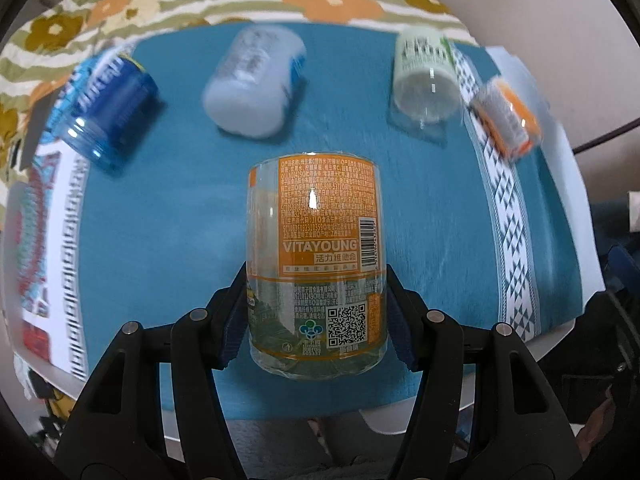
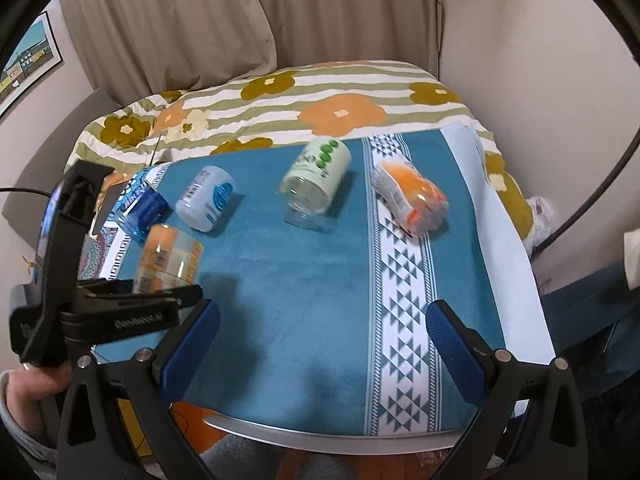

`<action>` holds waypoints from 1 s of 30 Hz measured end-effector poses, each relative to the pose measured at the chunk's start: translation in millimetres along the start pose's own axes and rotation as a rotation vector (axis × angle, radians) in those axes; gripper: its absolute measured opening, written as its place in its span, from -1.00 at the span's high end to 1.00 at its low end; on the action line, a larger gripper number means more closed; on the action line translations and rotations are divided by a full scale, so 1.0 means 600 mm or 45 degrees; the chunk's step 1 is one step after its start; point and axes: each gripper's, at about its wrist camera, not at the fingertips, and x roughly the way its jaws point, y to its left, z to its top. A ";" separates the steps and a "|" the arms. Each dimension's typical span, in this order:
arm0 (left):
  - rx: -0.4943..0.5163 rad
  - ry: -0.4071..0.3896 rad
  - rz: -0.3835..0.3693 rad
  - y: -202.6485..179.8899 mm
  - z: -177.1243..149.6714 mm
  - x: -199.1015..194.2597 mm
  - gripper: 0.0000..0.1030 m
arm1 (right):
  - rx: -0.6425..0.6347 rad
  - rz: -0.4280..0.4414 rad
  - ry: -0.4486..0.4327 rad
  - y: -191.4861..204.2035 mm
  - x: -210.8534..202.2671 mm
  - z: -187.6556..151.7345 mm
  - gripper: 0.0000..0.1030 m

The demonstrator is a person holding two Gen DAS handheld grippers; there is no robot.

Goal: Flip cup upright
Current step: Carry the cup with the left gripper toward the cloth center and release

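Observation:
A clear plastic cup with an orange VITAYOUNG label (image 1: pixel 316 264) sits between the blue pads of my left gripper (image 1: pixel 318 312), which is shut on its lower part, above the teal cloth (image 1: pixel 180 216). In the right wrist view the same cup (image 2: pixel 168 256) appears tilted at the left, held by the left gripper (image 2: pixel 132 300). My right gripper (image 2: pixel 324 344) is open and empty over the teal cloth (image 2: pixel 304 300) near the table's front edge.
Other cups lie on their sides at the back: a blue one (image 1: pixel 108 112), a white one (image 1: pixel 252 84), a green-labelled one (image 1: pixel 426 80) and an orange one (image 1: pixel 506 120). A flowered quilt (image 2: pixel 280 96) lies behind the table. A curtain (image 2: pixel 248 20) hangs beyond.

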 end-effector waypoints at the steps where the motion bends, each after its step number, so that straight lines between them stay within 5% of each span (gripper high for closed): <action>1: 0.001 0.010 0.002 -0.001 -0.003 0.010 -0.25 | 0.007 0.000 0.007 -0.007 0.005 -0.004 -0.99; 12: 0.024 0.043 0.053 -0.017 -0.013 0.051 -0.29 | 0.018 0.013 0.030 -0.030 0.024 -0.020 -0.99; 14: 0.029 0.042 0.070 -0.017 -0.013 0.051 -0.82 | 0.022 0.015 0.031 -0.033 0.026 -0.019 -0.99; 16: 0.024 0.022 0.073 -0.014 -0.012 0.047 -1.00 | 0.027 0.017 0.029 -0.034 0.025 -0.019 -0.99; 30: -0.045 -0.135 0.126 0.016 -0.027 -0.066 -1.00 | -0.008 0.064 0.003 -0.032 -0.003 -0.003 -0.99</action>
